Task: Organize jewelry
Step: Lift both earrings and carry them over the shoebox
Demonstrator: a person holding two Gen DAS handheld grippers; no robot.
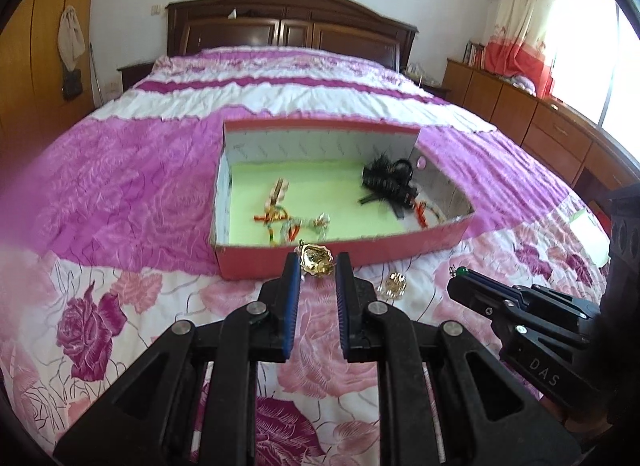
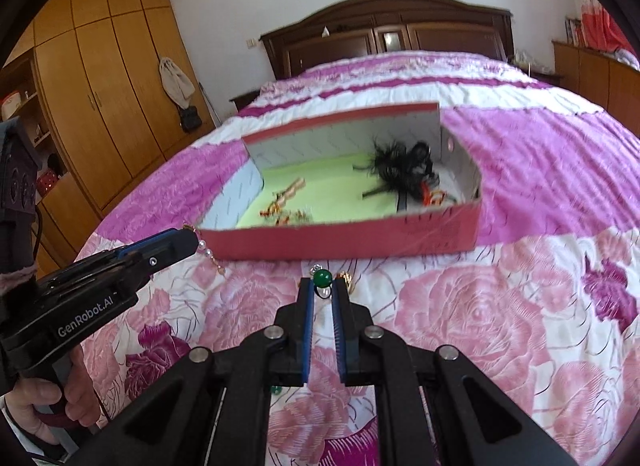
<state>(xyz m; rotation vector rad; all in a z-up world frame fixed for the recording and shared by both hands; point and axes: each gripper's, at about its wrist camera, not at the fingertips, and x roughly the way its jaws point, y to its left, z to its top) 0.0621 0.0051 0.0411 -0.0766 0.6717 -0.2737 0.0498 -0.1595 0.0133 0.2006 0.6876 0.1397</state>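
Observation:
A red cardboard box [image 1: 420, 244] with a green floor lies on the bed; it also shows in the right wrist view [image 2: 360, 240]. Inside are a black feathered hair clip [image 1: 386, 181], red-and-gold trinkets [image 1: 288, 221] and a small clip [image 1: 279, 189]. My left gripper [image 1: 318, 266] is shut on a gold pendant [image 1: 316, 262] just before the box's near wall; a pearl chain [image 2: 210, 254] hangs from it. My right gripper [image 2: 322, 286] is shut on a green bead ornament [image 2: 322, 278], held above the bedspread. A gold earring [image 1: 394, 284] lies on the bedspread between the grippers.
The bed is covered with a pink and purple rose bedspread [image 1: 120, 306]. A dark wooden headboard [image 1: 292, 25] stands at the far end. Wooden wardrobes [image 2: 100, 105] are on the left, low cabinets [image 1: 540, 121] and a window on the right.

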